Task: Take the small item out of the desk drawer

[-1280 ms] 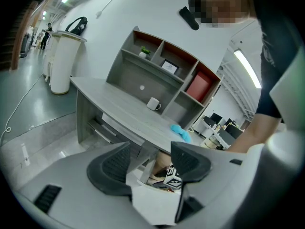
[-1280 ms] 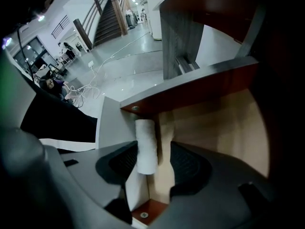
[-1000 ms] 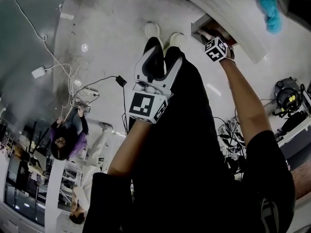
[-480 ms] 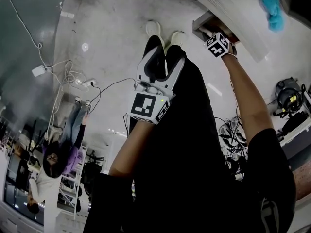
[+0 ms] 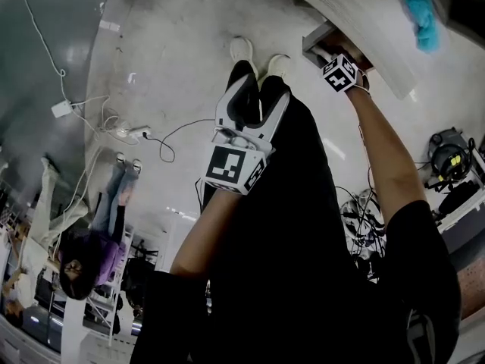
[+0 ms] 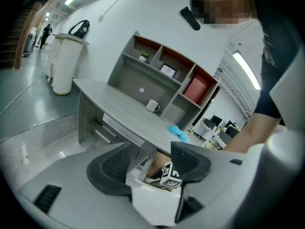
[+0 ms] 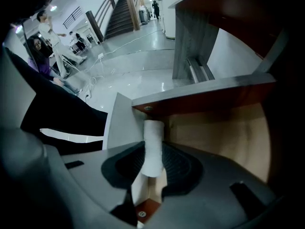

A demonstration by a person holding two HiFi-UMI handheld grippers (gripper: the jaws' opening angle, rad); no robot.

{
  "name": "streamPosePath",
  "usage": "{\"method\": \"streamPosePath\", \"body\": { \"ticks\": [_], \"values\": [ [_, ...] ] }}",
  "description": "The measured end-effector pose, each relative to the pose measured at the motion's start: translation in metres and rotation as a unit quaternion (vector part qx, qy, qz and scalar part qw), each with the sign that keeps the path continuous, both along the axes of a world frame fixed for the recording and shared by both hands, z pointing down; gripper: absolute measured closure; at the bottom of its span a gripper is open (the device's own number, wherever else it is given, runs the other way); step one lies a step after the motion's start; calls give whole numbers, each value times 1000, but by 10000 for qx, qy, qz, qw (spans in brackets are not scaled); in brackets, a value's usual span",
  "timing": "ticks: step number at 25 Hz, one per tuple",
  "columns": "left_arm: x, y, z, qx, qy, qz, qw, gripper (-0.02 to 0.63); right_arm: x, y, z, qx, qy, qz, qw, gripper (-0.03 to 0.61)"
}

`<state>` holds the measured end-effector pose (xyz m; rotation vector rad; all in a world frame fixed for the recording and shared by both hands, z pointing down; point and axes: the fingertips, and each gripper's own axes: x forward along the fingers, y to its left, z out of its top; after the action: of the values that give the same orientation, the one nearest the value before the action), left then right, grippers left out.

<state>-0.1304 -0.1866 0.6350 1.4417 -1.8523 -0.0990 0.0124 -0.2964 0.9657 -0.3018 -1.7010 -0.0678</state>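
The desk drawer [image 5: 320, 36] stands pulled out under the grey desk [image 5: 356, 6]. My right gripper [image 7: 155, 166] is inside it. A small white cylinder [image 7: 153, 147] stands upright between its dark pads, which press on it while the jaws ease slightly apart. In the head view only that gripper's marker cube [image 5: 341, 73] shows at the drawer mouth. My left gripper [image 5: 258, 97] hangs in front of the person's black trousers, away from the drawer. In its own view the left gripper [image 6: 150, 163] is open and holds nothing. The drawer [image 6: 151, 168] shows through the gap.
A blue cloth [image 6: 179, 134] and a white mug [image 6: 153, 105] lie on the desk top [image 6: 119, 111], with a shelf unit [image 6: 162, 78] behind. Cables and a power strip [image 5: 125, 131] trail over the floor at left. People [image 5: 83, 252] stand at the lower left.
Both grippers have stayed almost where they were, the right one at the drawer. The people at the lower left have shifted and the floor cables appear a little differently placed.
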Motion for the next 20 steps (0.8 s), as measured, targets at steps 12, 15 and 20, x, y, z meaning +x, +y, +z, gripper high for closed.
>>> {"method": "streamPosePath", "body": {
  "ticks": [12,15,20],
  "values": [
    [-2,11,-16,95,-128,-45,9999,371,-5,2,-20,18,-146,193,9997,468],
    [-9,14,-20,116,-143,-124,9998,371,-2,1,-28,76,-185,193,9996,468],
    [-23,12,-33,202,-267,-191,9993,371,1,-6,-46,178,-278,137,9994,468]
  ]
}}
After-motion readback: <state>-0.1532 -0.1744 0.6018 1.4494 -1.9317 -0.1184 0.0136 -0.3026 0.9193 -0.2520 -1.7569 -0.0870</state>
